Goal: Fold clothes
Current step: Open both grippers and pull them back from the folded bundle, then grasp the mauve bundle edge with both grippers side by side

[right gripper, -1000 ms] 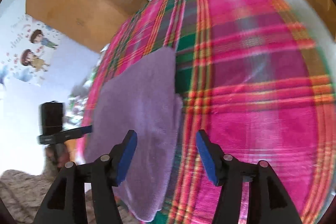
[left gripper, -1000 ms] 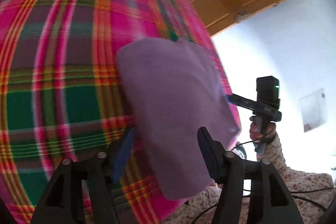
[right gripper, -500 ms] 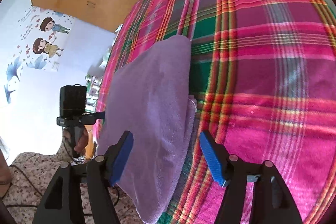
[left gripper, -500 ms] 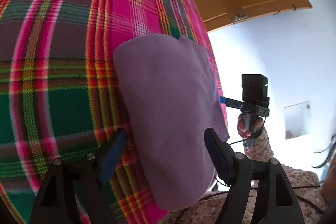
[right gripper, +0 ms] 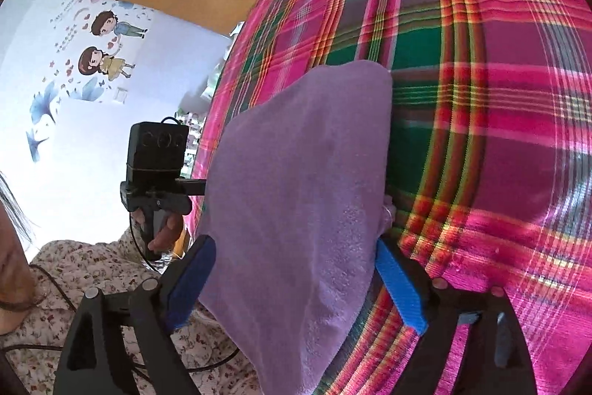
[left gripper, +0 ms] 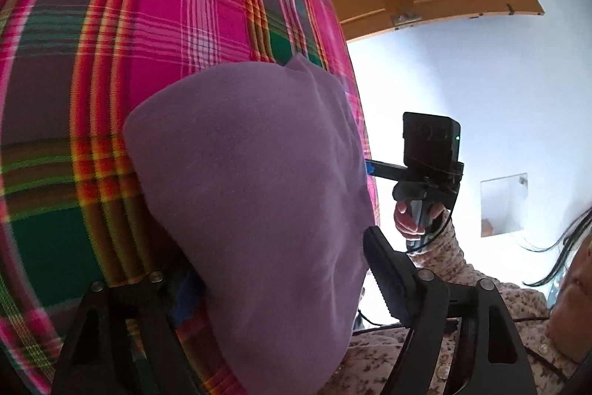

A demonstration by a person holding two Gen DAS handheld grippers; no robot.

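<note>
Both grippers closer around purple towel (left gripper: 259,195), fingers spread, wall stickers (right gripper: 103,43) right view only

purple cloth (left gripper: 259,195), soft plain fabric, folded into a compact rectangle. lies flat at centre to lower centre of both frames (right gripper: 307,195), lower end hanging past the surface edge.

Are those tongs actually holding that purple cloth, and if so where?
Not yet, it seems. Both the left tongs and the right tongs stand open, straddling opposite edges of the folded cloth on the bed.
</note>
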